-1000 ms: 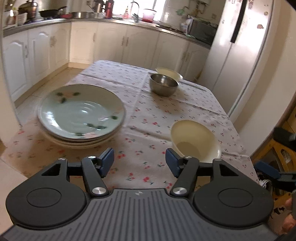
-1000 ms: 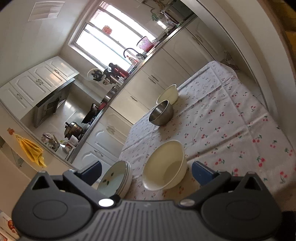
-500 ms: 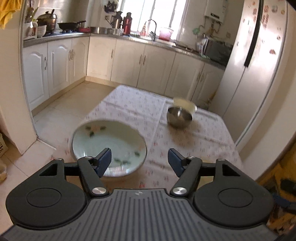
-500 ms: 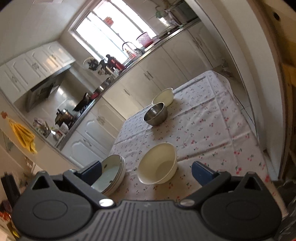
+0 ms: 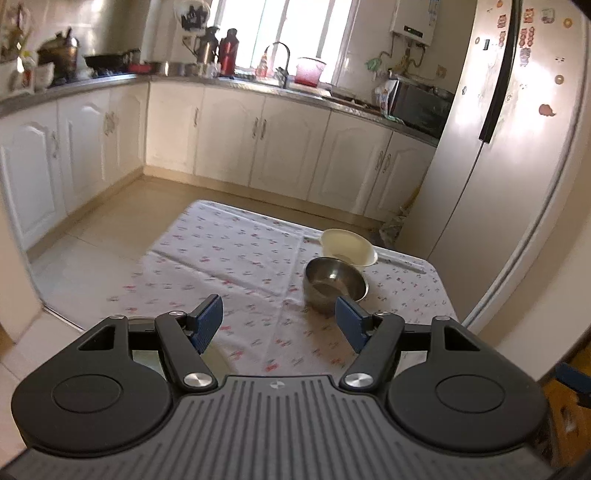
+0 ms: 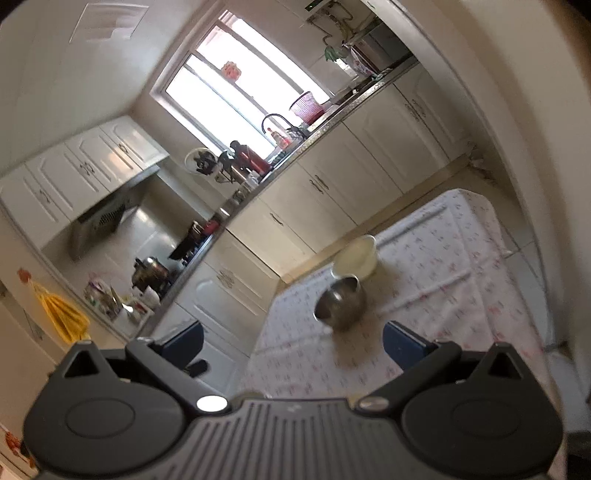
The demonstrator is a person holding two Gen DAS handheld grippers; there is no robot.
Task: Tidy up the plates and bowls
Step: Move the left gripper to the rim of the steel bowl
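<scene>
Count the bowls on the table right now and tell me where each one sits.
2. A steel bowl sits toward the table's far end, and a cream bowl sits right behind it, nearer the far edge. Anything closer to the cameras is hidden behind the claws.

I stand in a home kitchen; cream cabinets [image 5: 229, 136] run under a steel counter [image 5: 236, 83] crowded with pots and flasks; a tap [image 5: 280, 61] sits below the window [image 5: 280, 33]; a magnet-dotted fridge [image 5: 517, 122] stands beside my cherry-print tablecloth [image 5: 236, 266].
</scene>
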